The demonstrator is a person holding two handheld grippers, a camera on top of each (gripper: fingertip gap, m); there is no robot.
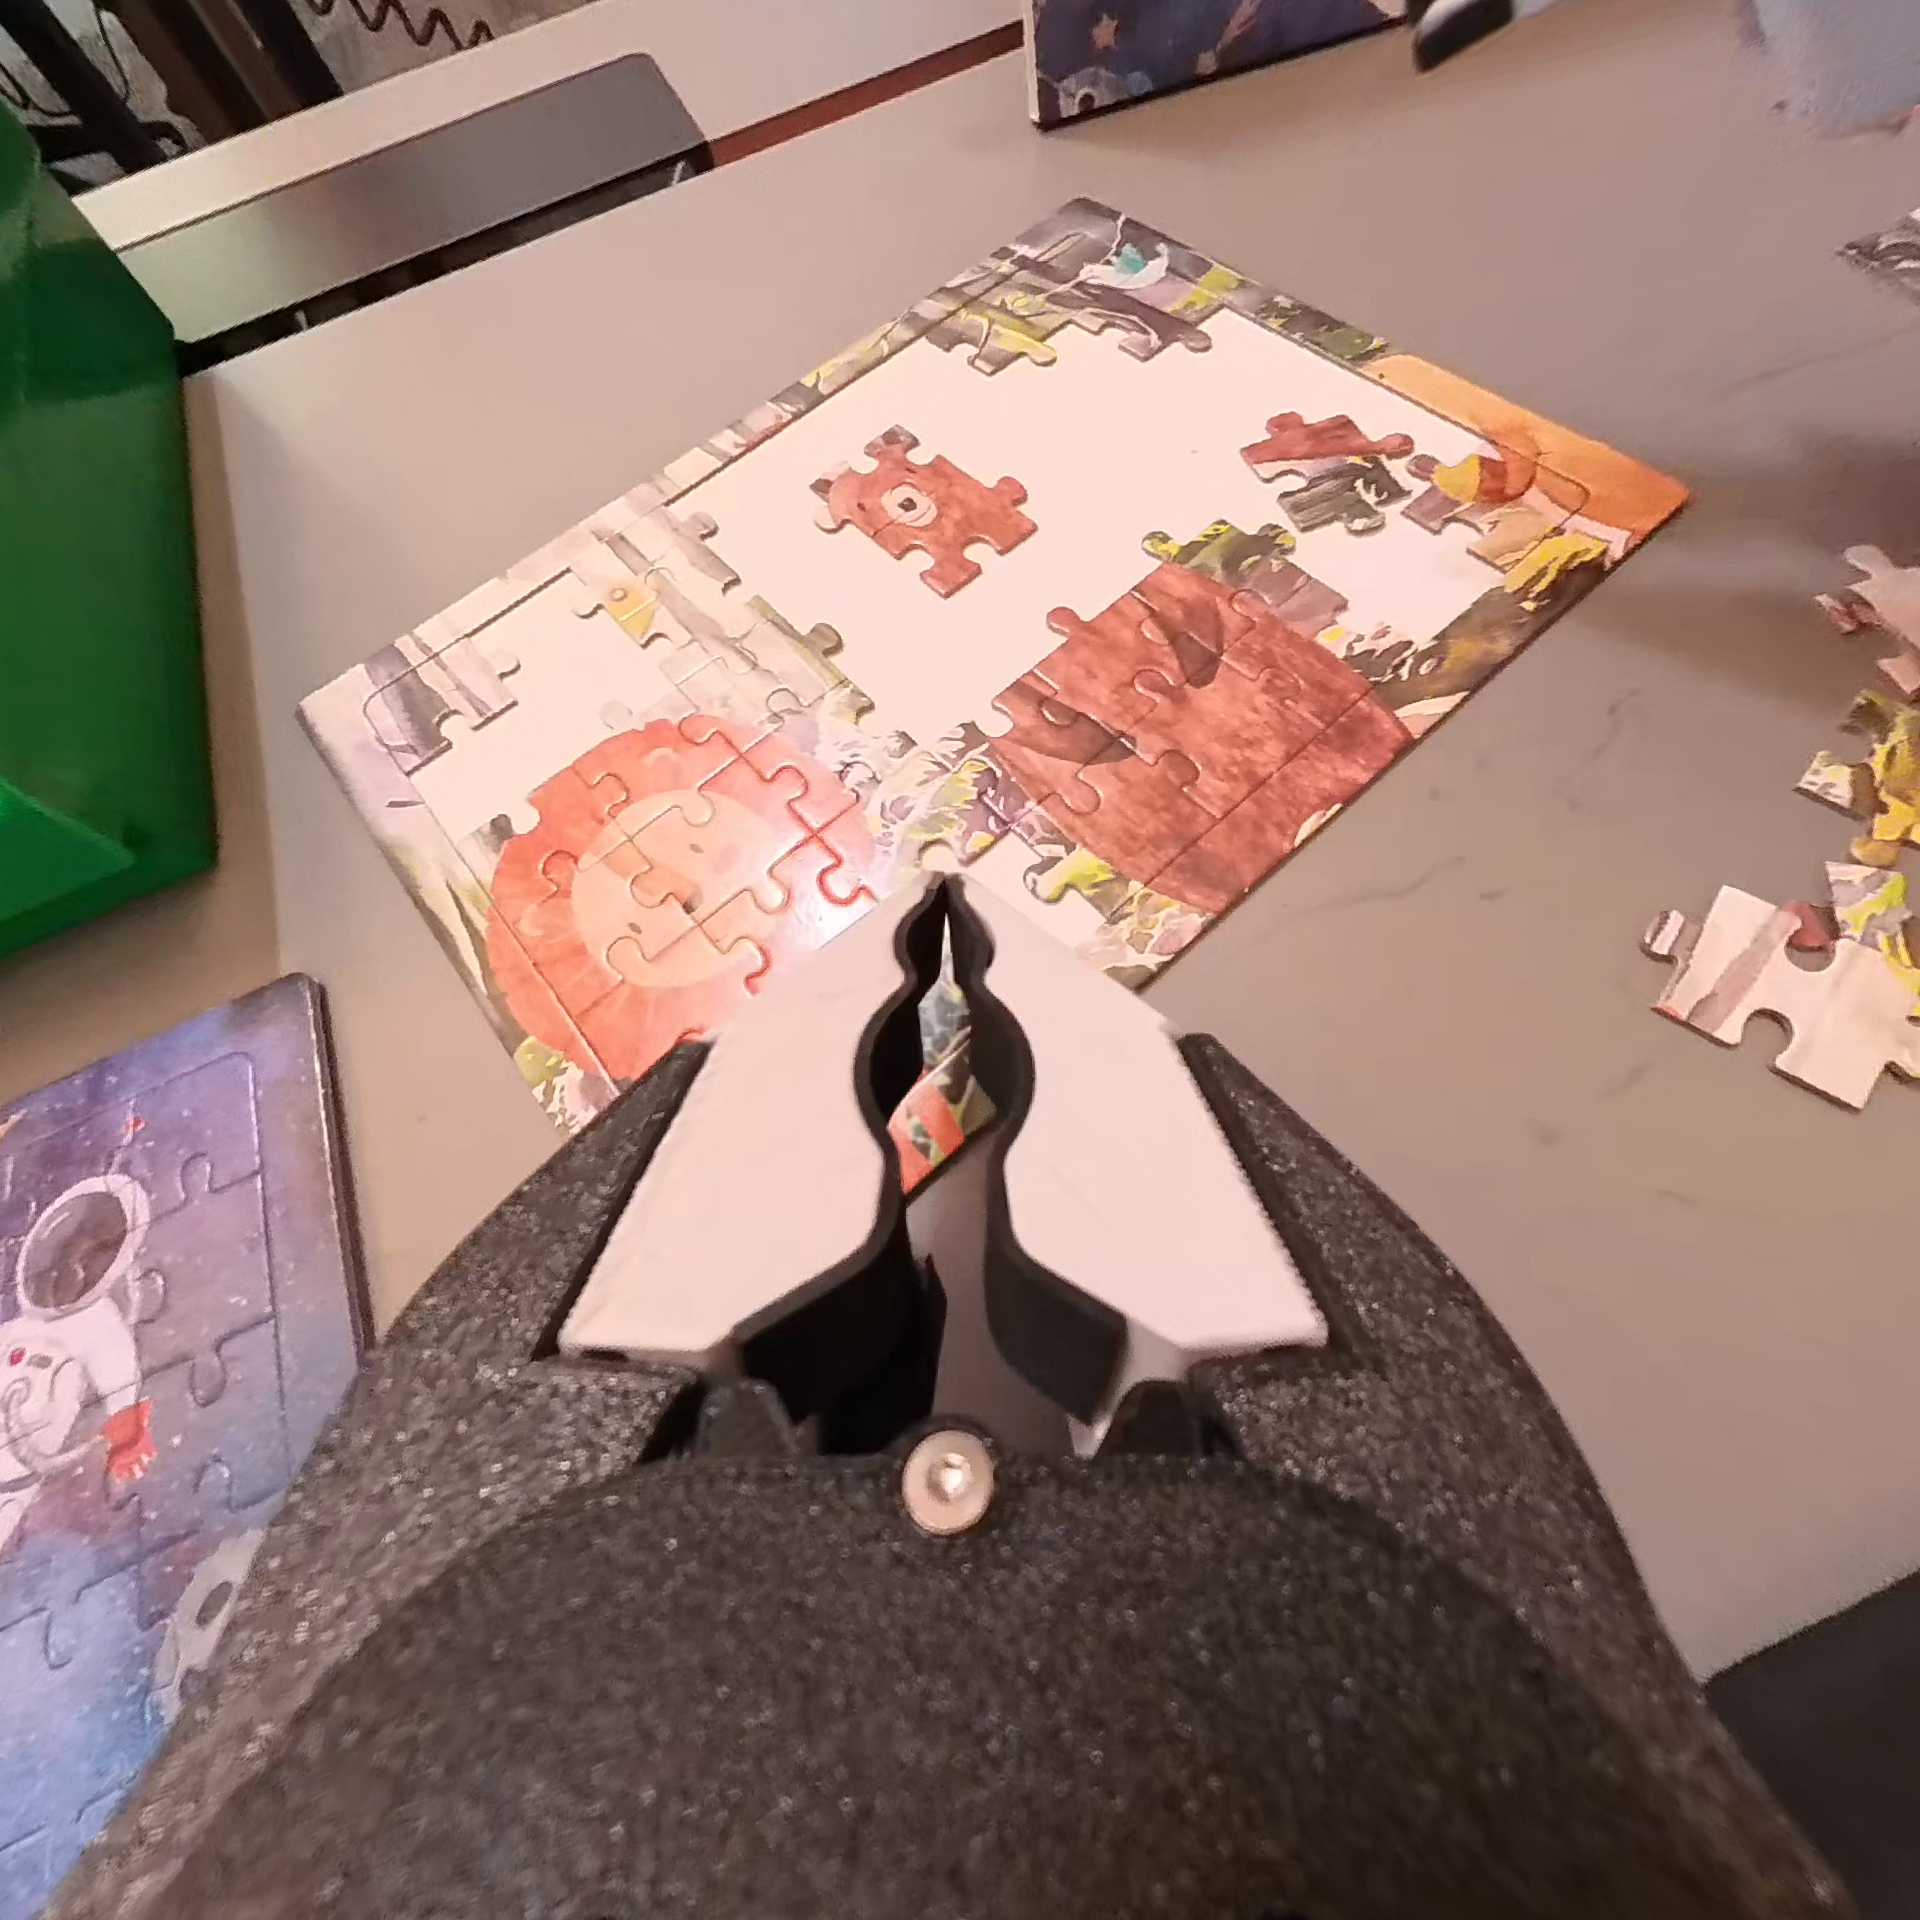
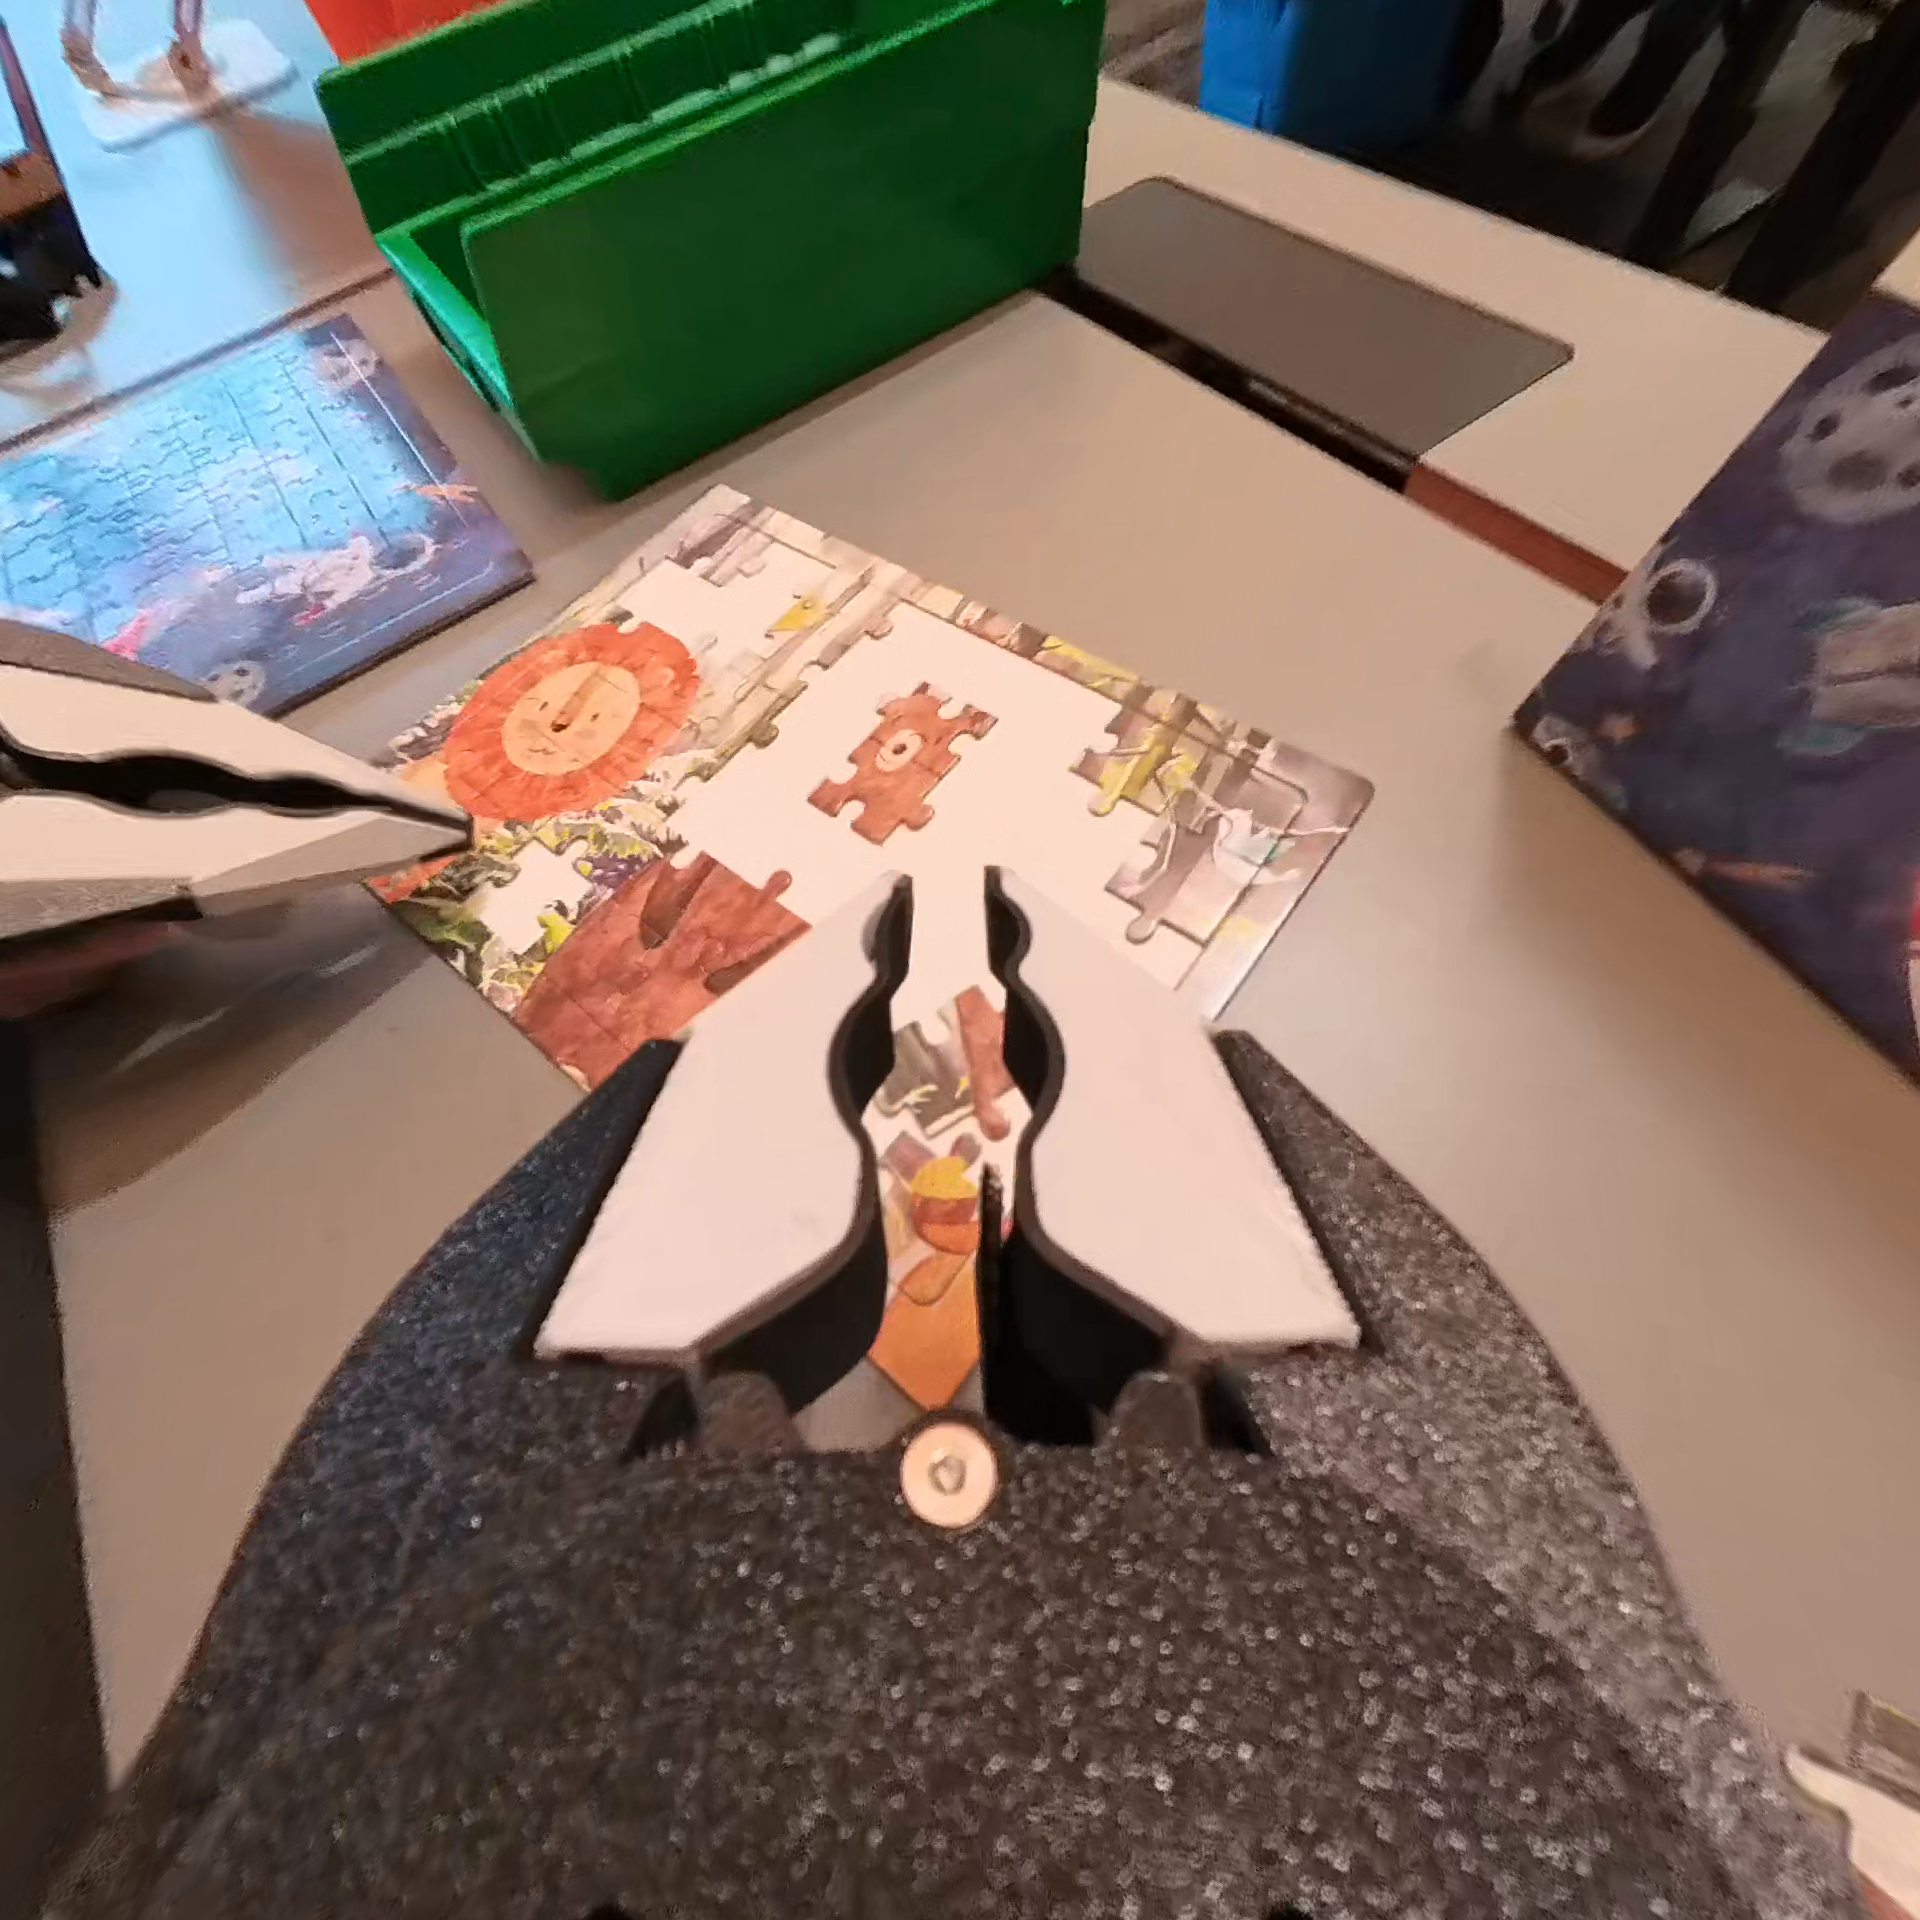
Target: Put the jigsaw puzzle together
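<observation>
Left gripper fingers pressed together, tips at near edge of jigsaw puzzle on table, nothing visibly pinched. Right gripper fingers spread, empty, above puzzle. Loose pieces beside board. Risk: closed tips nudging board, unseating lion section or bear-face piece.

Setup sits on a plain grey-beige table with a matte top, faint scuffs here and there. There's a dark rectangular panel set flush into the tabletop, and a thin reddish-brown strip runs along a seam where a second tabletop butts up. A green plastic file rack stands upright near that panel. Past the table edge it's just dark, blurry furniture. Light is warm, with soft glare on the surface.
</observation>
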